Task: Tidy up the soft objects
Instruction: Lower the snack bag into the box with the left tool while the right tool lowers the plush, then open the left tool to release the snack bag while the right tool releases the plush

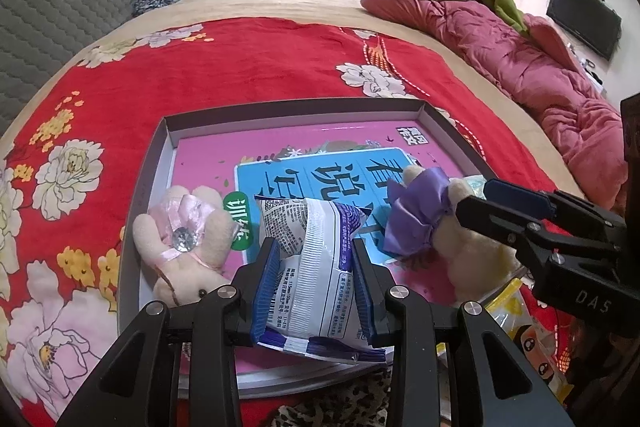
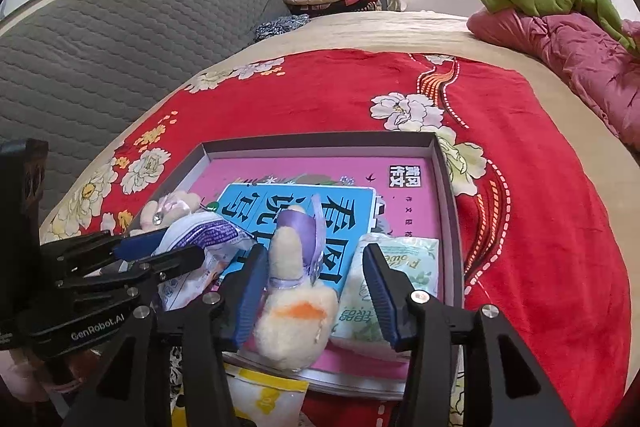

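two grippers over the tray (image 1: 424,111): left gripper (image 1: 314,279) clamped on light, crinkly tissue pack (image 1: 316,251), right gripper (image 2: 316,291) apart around squashy plush duck (image 2: 294,311), best pinched mid-body.

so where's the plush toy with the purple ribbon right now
The purple-ribbon plush toy lies on the pink book in the grey tray, between the right gripper's open jaws, beside the green tissue pack.
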A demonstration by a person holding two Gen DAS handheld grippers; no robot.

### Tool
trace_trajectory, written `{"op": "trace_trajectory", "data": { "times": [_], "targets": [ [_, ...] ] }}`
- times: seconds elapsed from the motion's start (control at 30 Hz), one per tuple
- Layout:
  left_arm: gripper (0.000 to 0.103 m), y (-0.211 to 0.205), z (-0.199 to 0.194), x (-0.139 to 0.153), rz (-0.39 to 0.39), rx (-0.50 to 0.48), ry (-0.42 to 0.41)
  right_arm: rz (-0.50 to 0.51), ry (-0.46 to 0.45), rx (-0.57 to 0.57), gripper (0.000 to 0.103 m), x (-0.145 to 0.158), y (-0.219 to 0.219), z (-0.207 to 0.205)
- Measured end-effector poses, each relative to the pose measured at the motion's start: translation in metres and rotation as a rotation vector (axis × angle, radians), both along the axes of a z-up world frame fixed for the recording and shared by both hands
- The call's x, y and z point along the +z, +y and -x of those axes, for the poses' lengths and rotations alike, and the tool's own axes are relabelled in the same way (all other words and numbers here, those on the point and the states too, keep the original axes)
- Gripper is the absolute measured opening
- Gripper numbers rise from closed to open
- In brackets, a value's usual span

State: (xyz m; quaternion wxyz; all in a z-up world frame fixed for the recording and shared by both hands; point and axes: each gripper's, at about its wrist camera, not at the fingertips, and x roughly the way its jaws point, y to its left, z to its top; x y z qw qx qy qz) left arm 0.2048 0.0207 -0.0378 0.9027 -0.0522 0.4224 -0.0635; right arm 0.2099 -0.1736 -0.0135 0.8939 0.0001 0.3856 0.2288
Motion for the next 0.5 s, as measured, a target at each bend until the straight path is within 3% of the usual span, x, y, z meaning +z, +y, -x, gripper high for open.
{"op": "trace_trajectory", "data": {
  "times": [0.23, 0.5],
  "targets": [
    [0.037, -0.0047, 0.0019, 0.0000, 0.000, -0.020, 0.000, -0.002, -0.010, -0.016, 0.053, 0.0024, -0.0030, -0.0009],
    [0.048, -0.0035, 0.0008, -0.0030, 0.003, -0.011, 0.018, -0.001, -0.015, -0.017, 0.053, 0.0028, -0.0035, 0.0006]
  ]
}}
